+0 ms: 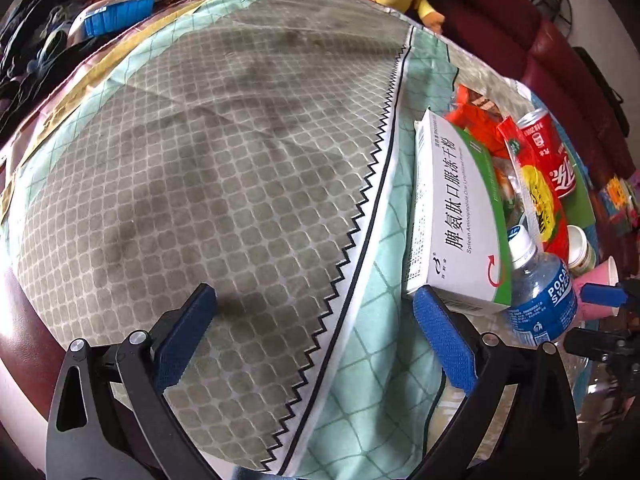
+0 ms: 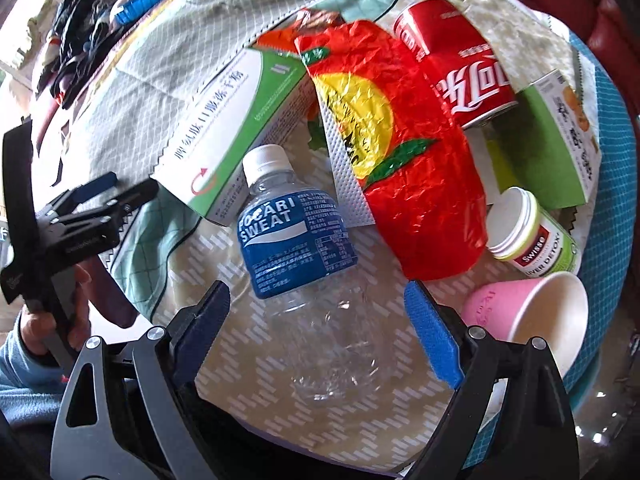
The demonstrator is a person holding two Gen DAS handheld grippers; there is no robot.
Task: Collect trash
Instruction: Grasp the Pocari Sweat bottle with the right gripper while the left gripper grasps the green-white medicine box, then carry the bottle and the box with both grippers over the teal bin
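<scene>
Right wrist view: right gripper [image 2: 316, 320] gapes wide, gripping nothing, straddling the clear, probably empty Pocari bottle [image 2: 304, 264] amid trash on the cloth-covered table [image 2: 224, 256]; light, crushable, slippery, so grab the labelled middle.

Green box [image 2: 556, 136] half under the can [image 2: 452, 64] (small print unreadable)

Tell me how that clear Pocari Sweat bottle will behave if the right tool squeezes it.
The Pocari Sweat bottle looks empty and thin-walled, so probably light and apt to crumple. It lies on its side, so a push may roll it. The right tool, open around its clear lower half, might slip on smooth plastic.
</scene>
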